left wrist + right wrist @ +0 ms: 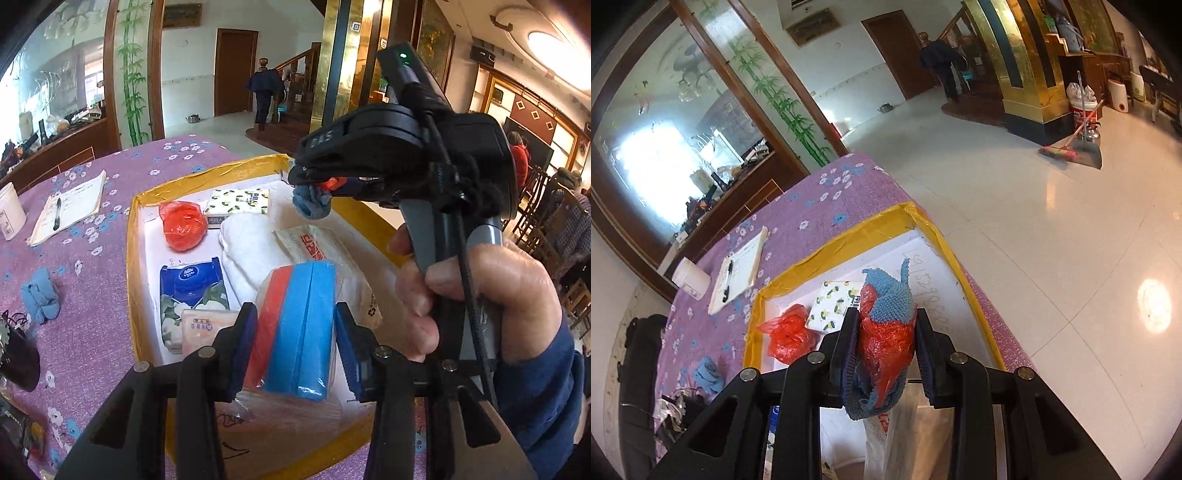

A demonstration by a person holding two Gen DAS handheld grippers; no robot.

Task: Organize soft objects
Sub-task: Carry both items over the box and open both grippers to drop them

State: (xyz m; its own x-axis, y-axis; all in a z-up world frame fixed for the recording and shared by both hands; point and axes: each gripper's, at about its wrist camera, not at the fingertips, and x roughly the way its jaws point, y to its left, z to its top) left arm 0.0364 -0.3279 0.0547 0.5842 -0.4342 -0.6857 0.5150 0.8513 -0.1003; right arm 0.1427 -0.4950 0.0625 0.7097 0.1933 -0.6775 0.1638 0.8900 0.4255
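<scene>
While the left gripper [295, 332] clamps the sponge pack [297, 328] lengthwise over the yellow-rimmed tray [133, 236], the right gripper [884, 350] pinches a blue-red cloth bundle [886, 332] upright.

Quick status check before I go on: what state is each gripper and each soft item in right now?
left gripper: shut on sponge pack, above the tray.
sponge pack: wrapped in clear plastic, held between the fingers.
right gripper: shut on blue cloth.
blue cloth: bunched with red plastic, held above the tray.
red bag: crumpled, lying in the tray.
tray: open, partly filled.
second blue cloth: balled up, on the tablecloth outside the tray.
</scene>
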